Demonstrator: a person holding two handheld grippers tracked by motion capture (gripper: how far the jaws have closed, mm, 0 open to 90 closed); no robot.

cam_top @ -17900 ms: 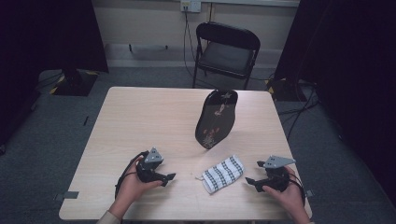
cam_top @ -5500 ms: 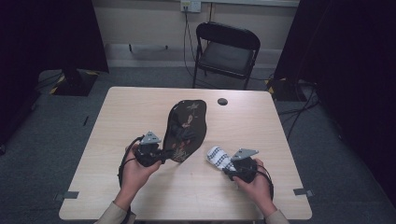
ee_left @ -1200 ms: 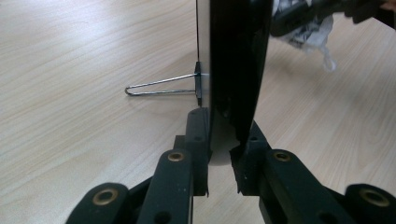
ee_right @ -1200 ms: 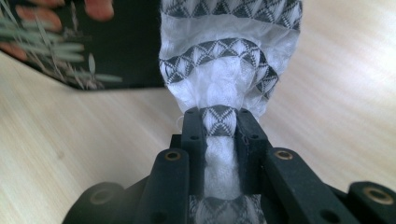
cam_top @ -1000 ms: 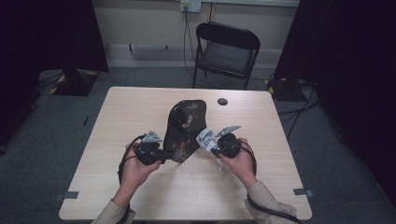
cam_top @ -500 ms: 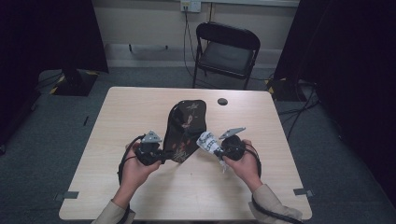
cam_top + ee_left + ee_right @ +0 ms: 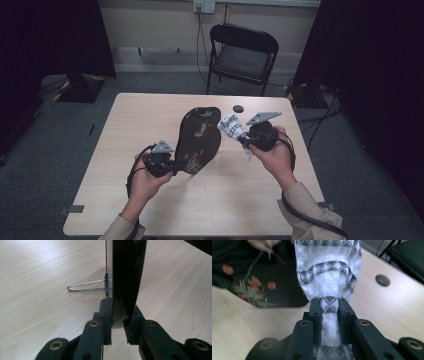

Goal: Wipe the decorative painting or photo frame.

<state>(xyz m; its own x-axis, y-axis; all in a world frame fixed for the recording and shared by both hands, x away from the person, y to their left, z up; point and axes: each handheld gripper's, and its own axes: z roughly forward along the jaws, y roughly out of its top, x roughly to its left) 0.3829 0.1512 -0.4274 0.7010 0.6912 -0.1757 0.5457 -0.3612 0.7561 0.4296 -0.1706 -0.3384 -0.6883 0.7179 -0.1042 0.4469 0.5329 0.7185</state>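
Observation:
A black lacquer tray (image 7: 200, 140) painted with flowers stands on edge near the table's middle, leaning away. My left gripper (image 7: 172, 167) is shut on its lower rim; in the left gripper view the jaws clamp the tray's edge (image 7: 126, 277), and a thin wire stand (image 7: 85, 286) juts from its back onto the table. My right gripper (image 7: 240, 135) is shut on a white cloth with black patterned bands (image 7: 231, 125), held in the air just right of the tray's upper part. In the right gripper view the cloth (image 7: 328, 272) bunches out past the jaws, with the tray's painted face (image 7: 257, 282) behind it.
The light wooden table (image 7: 225, 200) has a small round dark hole (image 7: 238, 108) near its far edge. A black folding chair (image 7: 242, 52) stands beyond the table. Dark curtains hang at both sides of the room.
My right gripper has risen with the cloth, from beside the tray's middle to beside its upper part. My left gripper and the tray have stayed put.

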